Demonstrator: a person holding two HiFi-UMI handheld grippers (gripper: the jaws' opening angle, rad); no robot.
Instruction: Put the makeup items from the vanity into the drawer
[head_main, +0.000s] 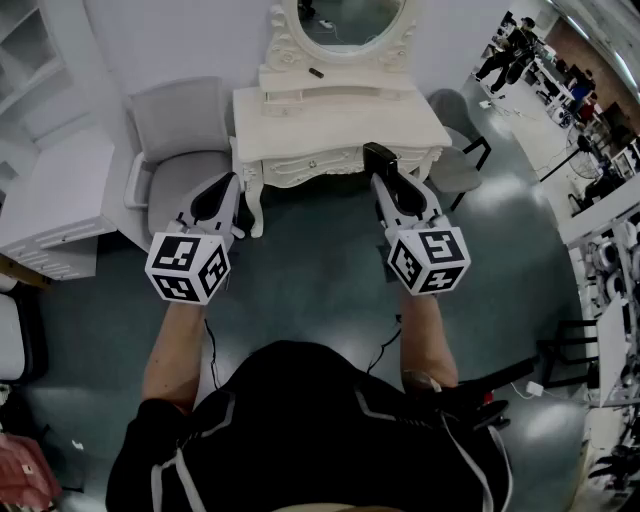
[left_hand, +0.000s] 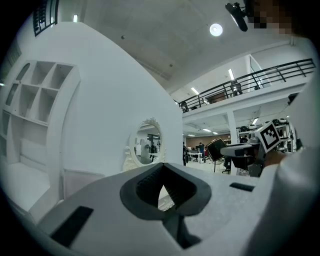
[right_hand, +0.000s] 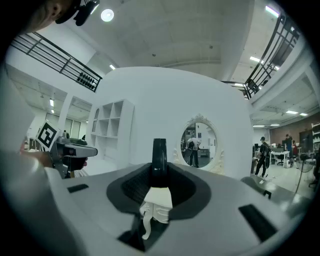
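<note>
**Right gripper** (right_hand: 159, 172), at 1 o'clock from me, held level. My jaws are partly apart and closed on a slim, glossy black makeup case (right_hand: 159, 152). It stands upright, pinched at the jaw tips only, and sits just over the near edge of the vanity.

**Left gripper** (left_hand: 161, 170), at 11 o'clock, held level. My jaw tips meet and there is nothing between them.

**White carved wooden vanity table** (head_main: 330, 125), at 12 o'clock. Its top is bare, with an oval white-framed mirror (head_main: 350, 20) behind it.

**Small dark item** (head_main: 316, 72), on the raised shelf under the mirror, at 12 o'clock. It is too small to identify.

**Front drawer with a small knob** (head_main: 312, 163), at 12 o'clock below the tabletop. It looks closed.

**Grey padded chair** (head_main: 180, 140), at 10 o'clock, just beside the vanity's left leg.

**Hazards, as I judge them**
- The case is held only by its lower end, so it could pivot or slip if I knock it against the table edge.
- With the drawer closed, my empty left gripper must pull that small knob, and its pads may slide off.
- If I lower the case before the drawer is open, it would land on the floor.
</note>
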